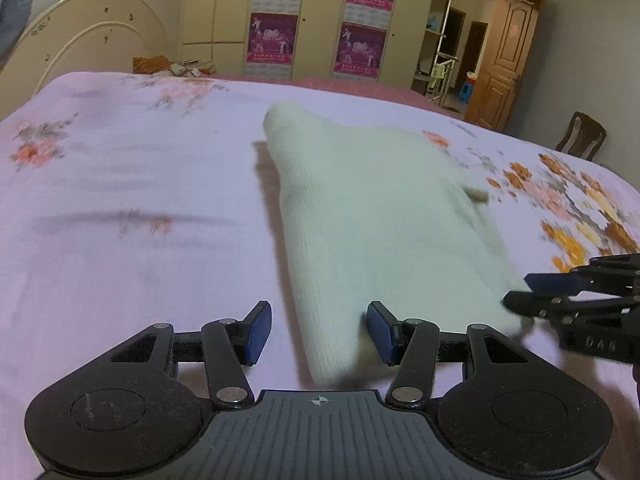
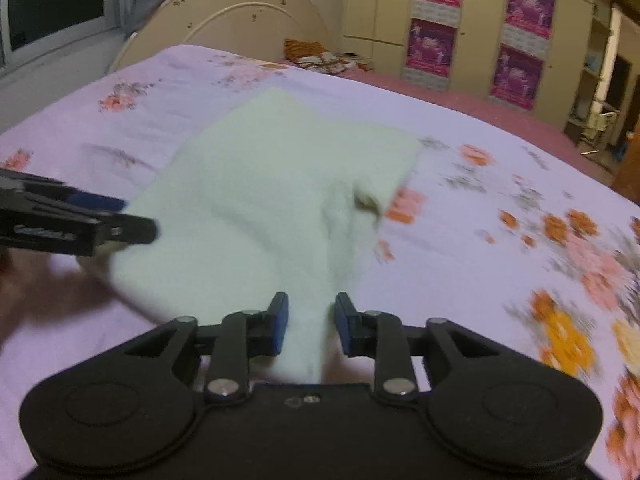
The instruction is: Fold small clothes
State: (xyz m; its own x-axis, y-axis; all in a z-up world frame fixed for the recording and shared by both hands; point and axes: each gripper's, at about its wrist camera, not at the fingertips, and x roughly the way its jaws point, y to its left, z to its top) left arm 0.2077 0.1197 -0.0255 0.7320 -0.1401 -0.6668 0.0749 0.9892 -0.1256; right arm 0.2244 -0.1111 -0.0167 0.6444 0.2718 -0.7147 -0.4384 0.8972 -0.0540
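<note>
A pale mint knit garment (image 1: 380,216) lies folded flat on the lilac floral bedsheet (image 1: 120,184). In the left wrist view my left gripper (image 1: 320,332) stands open astride the garment's near left corner. Its left pad is clear of the cloth and its right finger is over it. My right gripper (image 1: 520,292) reaches in at the garment's near right corner. In the right wrist view my right gripper (image 2: 312,324) has a narrow strip of the garment (image 2: 260,184) between its fingers. A gap shows beside the right pad, so it is open. My left gripper (image 2: 136,216) enters from the left.
A cream headboard (image 2: 240,12) stands at the bed's far left. Orange patterned cloth (image 2: 316,54) lies at the far end. A wardrobe with purple posters (image 1: 272,36), a wooden door (image 1: 508,60) and a chair (image 1: 580,136) stand beyond the bed. A blurred hand (image 2: 48,292) holds the left gripper.
</note>
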